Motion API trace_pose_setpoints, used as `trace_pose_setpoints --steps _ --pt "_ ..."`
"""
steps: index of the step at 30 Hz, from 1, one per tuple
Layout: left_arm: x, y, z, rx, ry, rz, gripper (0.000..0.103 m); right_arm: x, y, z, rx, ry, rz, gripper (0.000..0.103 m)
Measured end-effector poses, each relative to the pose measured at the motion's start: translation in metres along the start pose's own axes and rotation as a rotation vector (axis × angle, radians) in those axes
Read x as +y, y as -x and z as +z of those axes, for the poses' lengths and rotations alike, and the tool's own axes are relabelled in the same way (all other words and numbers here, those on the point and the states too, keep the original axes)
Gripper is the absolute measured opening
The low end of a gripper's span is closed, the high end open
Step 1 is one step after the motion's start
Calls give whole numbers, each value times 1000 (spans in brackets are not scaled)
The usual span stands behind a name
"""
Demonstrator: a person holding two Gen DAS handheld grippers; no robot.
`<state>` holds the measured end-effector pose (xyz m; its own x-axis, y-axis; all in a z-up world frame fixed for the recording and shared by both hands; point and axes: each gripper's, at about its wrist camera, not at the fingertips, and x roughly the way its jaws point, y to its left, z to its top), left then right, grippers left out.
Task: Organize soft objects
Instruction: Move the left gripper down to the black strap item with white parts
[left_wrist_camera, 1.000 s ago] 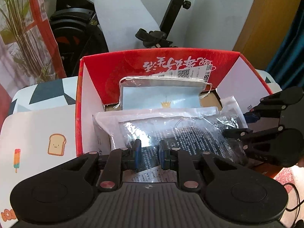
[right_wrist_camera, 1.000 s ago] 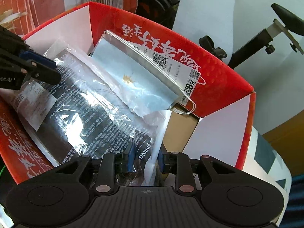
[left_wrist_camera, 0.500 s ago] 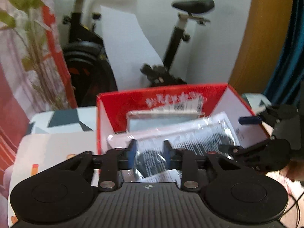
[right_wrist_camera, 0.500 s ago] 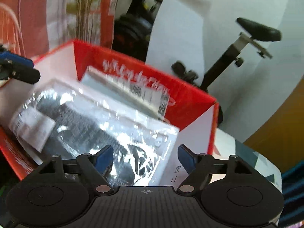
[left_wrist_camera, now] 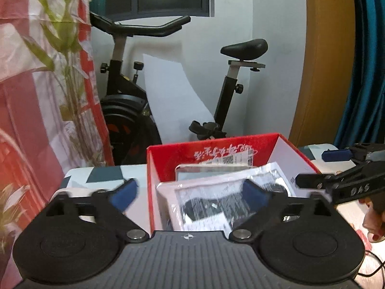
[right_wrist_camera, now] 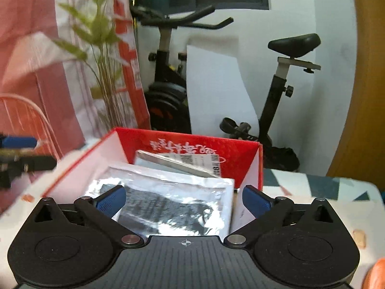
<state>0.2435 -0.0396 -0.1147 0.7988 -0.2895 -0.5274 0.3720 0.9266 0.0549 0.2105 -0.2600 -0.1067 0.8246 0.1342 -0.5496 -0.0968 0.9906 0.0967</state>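
A red cardboard box (left_wrist_camera: 168,159) (right_wrist_camera: 192,144) stands on the patterned table. Inside it a clear plastic pack with dark printed contents (left_wrist_camera: 216,200) (right_wrist_camera: 168,204) lies in front of a pale blue pack with a barcode label (left_wrist_camera: 209,168) (right_wrist_camera: 173,161). My left gripper (left_wrist_camera: 190,195) is open and empty, pulled back above the box's near side. My right gripper (right_wrist_camera: 182,200) is open and empty, also back from the box. Each gripper shows at the edge of the other's view, the right one (left_wrist_camera: 336,168) and the left one (right_wrist_camera: 19,151).
An exercise bike (left_wrist_camera: 134,110) (right_wrist_camera: 168,91) stands behind the table with a white board (left_wrist_camera: 173,106) leaning on it. A red and white curtain with a plant (left_wrist_camera: 60,72) is at the left. A wooden door (left_wrist_camera: 322,72) is at the right.
Both grippers have opened, let go of the clear pack and drawn back and up from the box. The pack now rests inside the box.
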Motion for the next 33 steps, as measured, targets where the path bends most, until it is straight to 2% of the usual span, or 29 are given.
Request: trace_pose_setpoints --steps 4,10,13,17,23,27,33 --pt "3 13 -18 25 -3 24 103 14 16 -16 -31 15 7 103" --pt "11 29 -47 61 48 43 103 34 37 -46 -74 16 7 103" --pt "15 35 -63 85 70 55 103 43 40 -58 -57 46 5 103" --pt "20 42 -87 121 121 92 103 48 39 -77 -23 16 19 103" --pt "28 37 -120 204 216 69 103 50 30 -106 50 -28 16 103" --pt "32 32 -129 241 266 91 103 51 21 -120 98 -64 44 103" --pt "29 25 -137 276 293 80 103 61 15 -133 129 -16 30 102"
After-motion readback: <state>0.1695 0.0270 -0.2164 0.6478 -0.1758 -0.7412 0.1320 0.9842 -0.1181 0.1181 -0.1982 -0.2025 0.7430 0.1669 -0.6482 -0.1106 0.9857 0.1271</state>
